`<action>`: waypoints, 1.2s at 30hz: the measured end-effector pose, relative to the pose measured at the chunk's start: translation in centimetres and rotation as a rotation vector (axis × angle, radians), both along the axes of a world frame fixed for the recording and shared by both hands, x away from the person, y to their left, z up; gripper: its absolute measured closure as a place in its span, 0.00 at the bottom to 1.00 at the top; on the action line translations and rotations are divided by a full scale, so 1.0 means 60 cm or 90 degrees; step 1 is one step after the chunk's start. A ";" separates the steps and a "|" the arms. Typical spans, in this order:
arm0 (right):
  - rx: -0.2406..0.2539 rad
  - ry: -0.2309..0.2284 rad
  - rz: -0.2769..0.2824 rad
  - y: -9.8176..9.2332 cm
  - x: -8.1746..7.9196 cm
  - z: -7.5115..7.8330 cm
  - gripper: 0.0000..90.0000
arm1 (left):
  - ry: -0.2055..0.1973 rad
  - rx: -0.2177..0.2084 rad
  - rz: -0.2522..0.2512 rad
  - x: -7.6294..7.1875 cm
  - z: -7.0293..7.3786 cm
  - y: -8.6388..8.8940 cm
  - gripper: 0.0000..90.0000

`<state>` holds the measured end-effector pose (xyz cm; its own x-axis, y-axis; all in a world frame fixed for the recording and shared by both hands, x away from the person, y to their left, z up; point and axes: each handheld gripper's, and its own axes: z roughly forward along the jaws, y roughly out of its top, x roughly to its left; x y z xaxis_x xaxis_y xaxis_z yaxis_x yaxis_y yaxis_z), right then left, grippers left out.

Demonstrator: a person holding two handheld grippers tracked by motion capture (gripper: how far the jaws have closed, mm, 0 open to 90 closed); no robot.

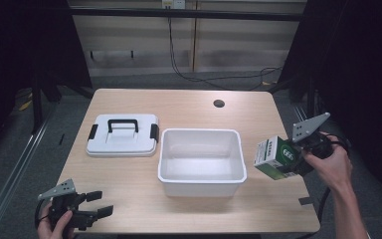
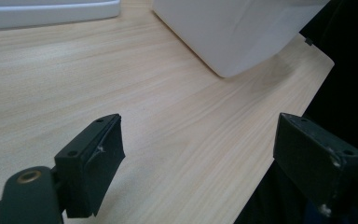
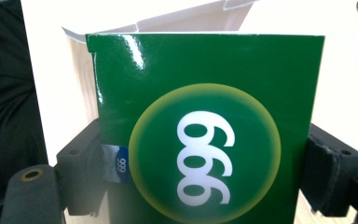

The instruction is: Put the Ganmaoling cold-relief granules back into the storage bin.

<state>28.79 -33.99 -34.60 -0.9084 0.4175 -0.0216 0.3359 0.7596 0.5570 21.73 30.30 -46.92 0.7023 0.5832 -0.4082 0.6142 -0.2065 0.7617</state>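
Observation:
A green and white carton (image 1: 277, 157) marked 999 hangs above the table's right edge, just right of the white bin (image 1: 201, 162), with my right gripper (image 1: 298, 158) shut on it. In the right gripper view the green carton (image 3: 205, 135) sits squeezed between both black jaws. The white bin is open and looks empty. My left gripper (image 1: 101, 203) rests open at the table's front left corner with nothing between its jaws. In the left gripper view the bin's white wall (image 2: 235, 32) stands ahead to the right.
A white lid with a black handle (image 1: 123, 134) lies flat left of the bin. A round cable hole (image 1: 219, 103) sits near the table's far edge. Cables trail on the floor behind the table. Dark space surrounds the table's sides.

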 end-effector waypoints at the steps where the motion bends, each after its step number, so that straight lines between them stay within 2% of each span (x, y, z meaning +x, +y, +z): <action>1: 0.004 0.001 0.002 -0.002 -0.001 0.002 0.18 | 0.000 0.000 0.000 0.000 0.000 0.000 0.18; 5: 0.027 -0.006 -0.002 -0.008 -0.003 0.012 0.18 | 0.002 -0.001 0.000 0.000 0.000 0.000 0.18; 17: 0.046 -0.030 -0.010 -0.017 -0.010 0.042 0.18 | 0.001 0.000 0.001 0.000 0.000 0.000 0.18; 24: 0.054 -0.039 -0.006 -0.010 -0.008 0.049 0.18 | 0.001 0.000 0.000 0.000 0.000 0.000 0.18; 29: 0.048 -0.043 -0.006 -0.002 -0.011 0.070 0.18 | 0.001 0.000 0.002 0.000 0.000 0.000 0.18; 36: 0.062 -0.055 0.013 0.018 -0.004 0.091 0.17 | 0.000 -0.001 0.002 0.000 0.000 0.000 0.18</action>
